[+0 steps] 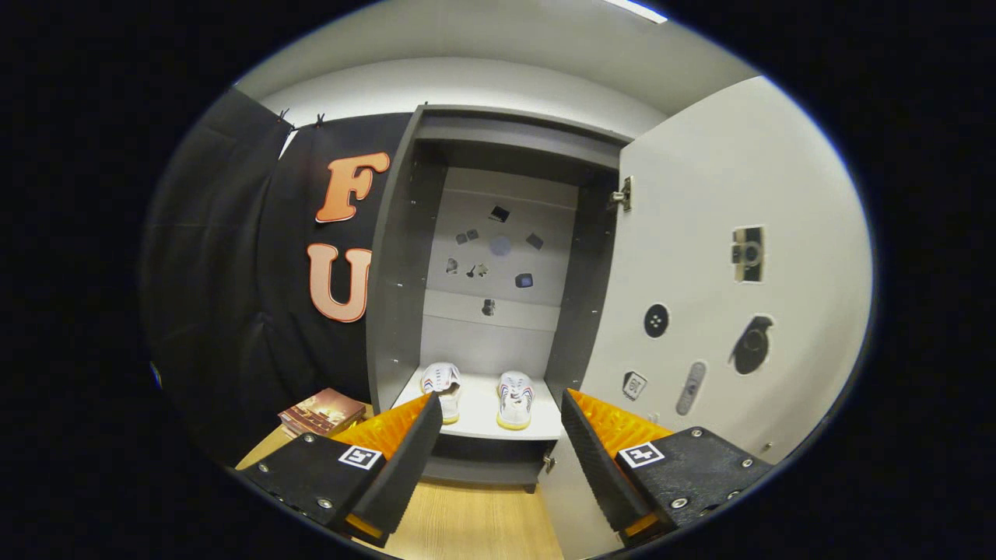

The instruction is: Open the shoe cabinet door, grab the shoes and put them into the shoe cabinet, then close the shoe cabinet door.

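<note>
Gripper (502, 459) spread wide, holding nothing. Beyond its fingers the cabinet (397, 272) stands with its door (700, 233) swung open on the right. Both shoes (515, 398) sit side by side on the shelf (478, 412), well ahead of the tips.

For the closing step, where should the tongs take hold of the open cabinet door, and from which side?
Probably the door's free vertical edge, farthest from the hinge, approached from the front. The panel is flat, with no handle visible, and swung wide to the right of the shoes. The tongs are open, holding nothing.
</note>
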`<action>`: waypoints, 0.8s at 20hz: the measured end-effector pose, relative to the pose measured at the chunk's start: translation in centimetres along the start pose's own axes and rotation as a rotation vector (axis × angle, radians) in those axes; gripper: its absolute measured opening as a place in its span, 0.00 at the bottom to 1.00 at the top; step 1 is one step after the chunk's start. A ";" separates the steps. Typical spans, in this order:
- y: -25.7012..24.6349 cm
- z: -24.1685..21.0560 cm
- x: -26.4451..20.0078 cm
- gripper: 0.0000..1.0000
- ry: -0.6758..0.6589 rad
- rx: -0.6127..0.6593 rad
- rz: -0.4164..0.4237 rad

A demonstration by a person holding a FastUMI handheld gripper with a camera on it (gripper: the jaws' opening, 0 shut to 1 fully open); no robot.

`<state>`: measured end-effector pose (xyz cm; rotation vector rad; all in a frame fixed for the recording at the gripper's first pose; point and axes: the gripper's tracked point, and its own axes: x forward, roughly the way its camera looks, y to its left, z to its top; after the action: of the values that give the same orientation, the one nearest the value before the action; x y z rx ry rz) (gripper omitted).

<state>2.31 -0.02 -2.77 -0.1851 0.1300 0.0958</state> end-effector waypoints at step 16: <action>-19.6 -6.2 -10.2 0.95 0.085 0.074 -0.386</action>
<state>-6.40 -21.18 -3.91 -0.1374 0.1803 -0.3008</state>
